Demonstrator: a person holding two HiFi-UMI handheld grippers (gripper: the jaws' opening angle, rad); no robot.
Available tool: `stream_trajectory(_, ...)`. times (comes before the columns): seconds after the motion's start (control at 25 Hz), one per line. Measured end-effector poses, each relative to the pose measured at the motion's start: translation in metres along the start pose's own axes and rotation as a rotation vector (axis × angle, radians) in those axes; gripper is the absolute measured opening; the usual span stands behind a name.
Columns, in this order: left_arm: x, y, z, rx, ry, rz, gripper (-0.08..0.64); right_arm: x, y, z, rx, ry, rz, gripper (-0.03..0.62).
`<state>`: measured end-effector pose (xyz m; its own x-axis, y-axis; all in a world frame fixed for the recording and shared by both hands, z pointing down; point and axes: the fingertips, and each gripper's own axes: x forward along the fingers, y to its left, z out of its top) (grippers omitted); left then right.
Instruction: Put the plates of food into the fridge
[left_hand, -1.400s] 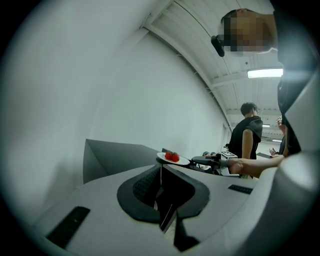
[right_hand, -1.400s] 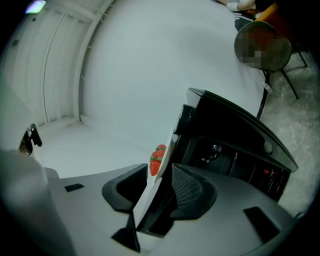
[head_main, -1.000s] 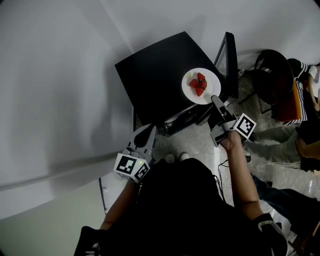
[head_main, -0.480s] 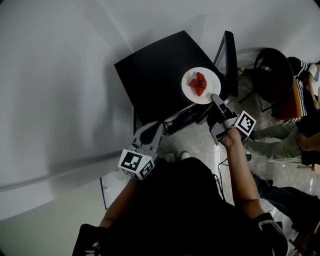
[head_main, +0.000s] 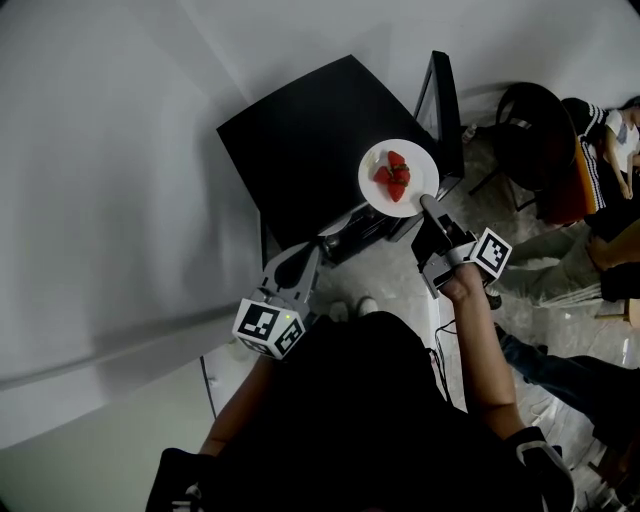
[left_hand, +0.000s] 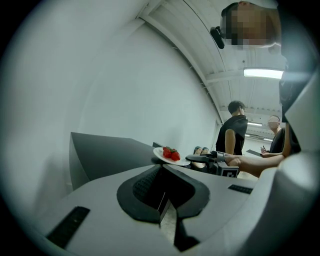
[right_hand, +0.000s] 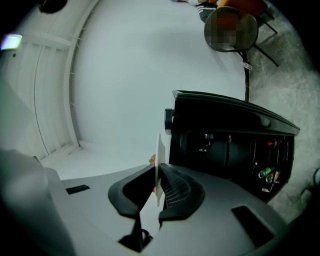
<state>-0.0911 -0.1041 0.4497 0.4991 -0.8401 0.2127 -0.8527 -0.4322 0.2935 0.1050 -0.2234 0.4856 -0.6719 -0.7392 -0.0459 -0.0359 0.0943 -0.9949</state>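
In the head view, upper centre, the white plate of strawberries sits over the black fridge, its near rim pinched by the right gripper; the left gripper view shows the left gripper with jaws together and empty; the right gripper view shows jaws, just closing, clamped on the plate's edge.

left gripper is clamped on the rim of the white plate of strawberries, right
No, the right gripper is: the right gripper view shows its jaws, which have just been closing, on the rim of the white plate of strawberries. The left gripper is shut, empty.
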Motion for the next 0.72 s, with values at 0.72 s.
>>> stream_trajectory(0.72, 0.056, 0.052, -0.043, -0.049, 0.059, -0.108, 0.025, -0.012, -0.059, 0.008, 0.016, -0.111, -0.063, 0.048)
